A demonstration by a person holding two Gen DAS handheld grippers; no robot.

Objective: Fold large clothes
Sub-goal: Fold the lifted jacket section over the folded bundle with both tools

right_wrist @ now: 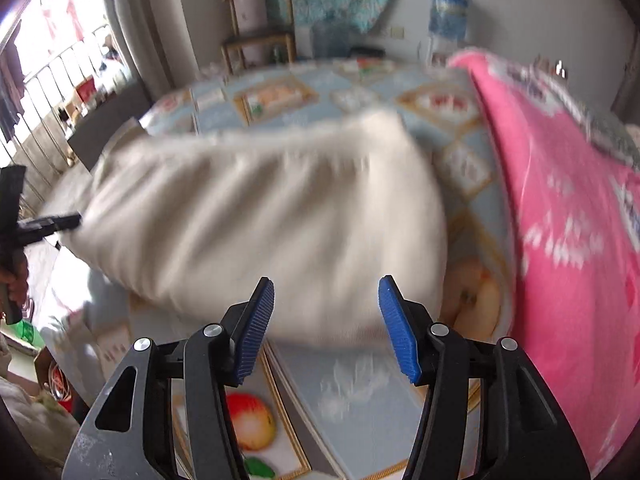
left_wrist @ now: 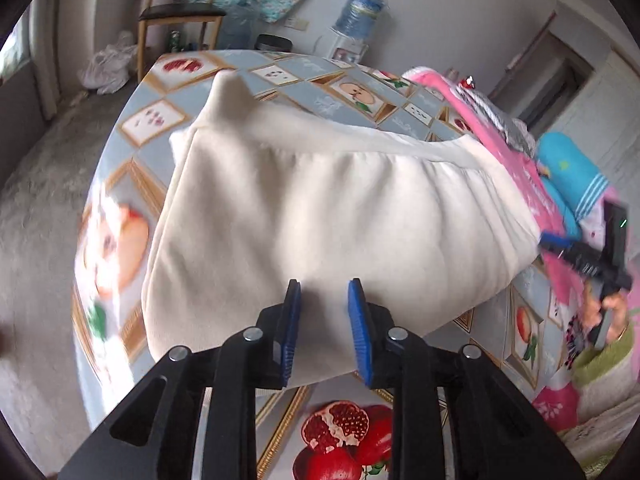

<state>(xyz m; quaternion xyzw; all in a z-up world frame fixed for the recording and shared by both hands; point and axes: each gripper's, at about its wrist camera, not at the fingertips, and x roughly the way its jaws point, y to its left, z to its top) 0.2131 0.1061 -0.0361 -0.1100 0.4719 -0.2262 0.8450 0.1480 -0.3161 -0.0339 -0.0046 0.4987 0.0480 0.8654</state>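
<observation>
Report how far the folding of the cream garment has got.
Done: the cream garment lies on the fruit-print tablecloth as a compact folded bundle. In hand: nothing; the left claw and right claw both stand open at its near edge. Left: the pink garment beside it and the blue one beyond look unfolded.

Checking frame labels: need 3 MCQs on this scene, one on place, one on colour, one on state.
1. Where does the cream garment lie?
A on the floor
B on the tablecloth
C on the chair

2. What colour is the garment on the cream one's right?
A pink
B black
C brown

3. How stand the right gripper's jaws?
A shut on cloth
B shut, empty
C open, empty

Key:
1 B, the fruit-print cloth shows all round it.
2 A, the pink garment lies beside it.
3 C, the blue pads stand apart with nothing pressed between them.
</observation>
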